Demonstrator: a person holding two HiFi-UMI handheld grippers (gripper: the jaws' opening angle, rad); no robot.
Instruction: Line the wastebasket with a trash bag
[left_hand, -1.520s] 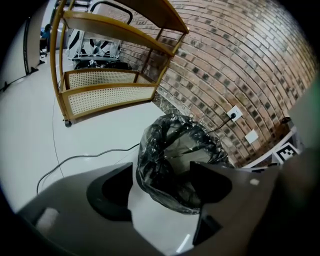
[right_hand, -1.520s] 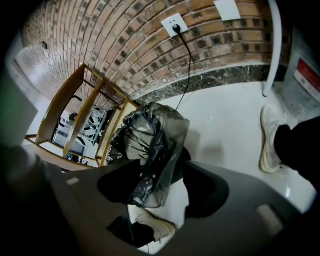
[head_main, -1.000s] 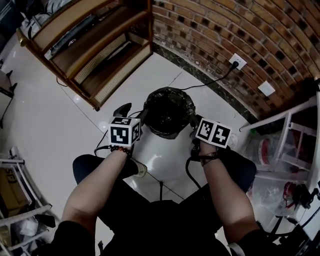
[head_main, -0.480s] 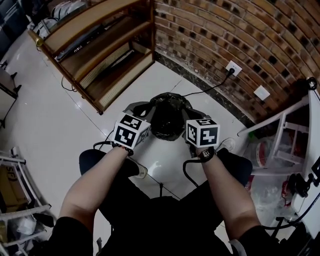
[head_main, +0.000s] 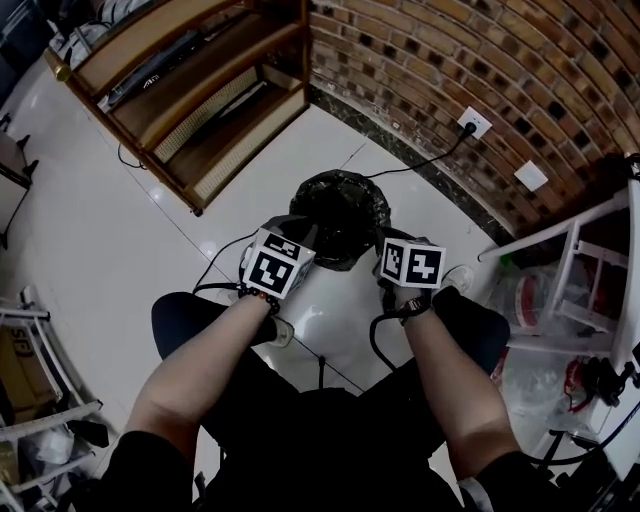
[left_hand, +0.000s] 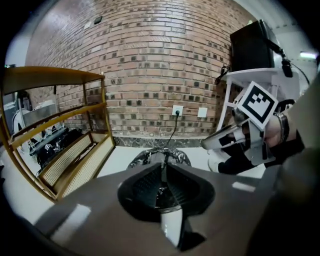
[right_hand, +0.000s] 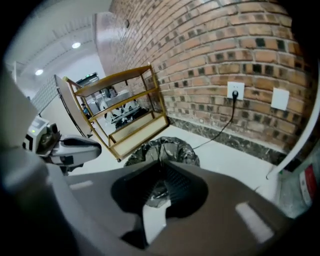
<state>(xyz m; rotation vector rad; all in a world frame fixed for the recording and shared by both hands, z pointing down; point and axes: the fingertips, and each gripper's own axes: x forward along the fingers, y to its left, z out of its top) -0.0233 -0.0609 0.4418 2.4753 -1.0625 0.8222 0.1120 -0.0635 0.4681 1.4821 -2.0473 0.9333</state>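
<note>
One wastebasket (head_main: 338, 215) stands upright on the floor (head_main: 150, 240), just ahead of and below the two grippers and midway between them. Its one trash bag (right_hand: 175, 150) is already draped over the rim. The left gripper (left_hand: 162, 172) and right gripper (right_hand: 160, 172) sit at the near rim, about equally close. Both pairs of jaws have just been closing, the right then easing a trace, and each nips what looks like a fold of bag film.

bright, even indoor light from ceiling lamps (right_hand: 76, 45); soft glare on the glossy floor (head_main: 110, 250). fisheye bends the brick wall (left_hand: 150, 60), corners go black, the close foreground is perhaps unsharp.
</note>
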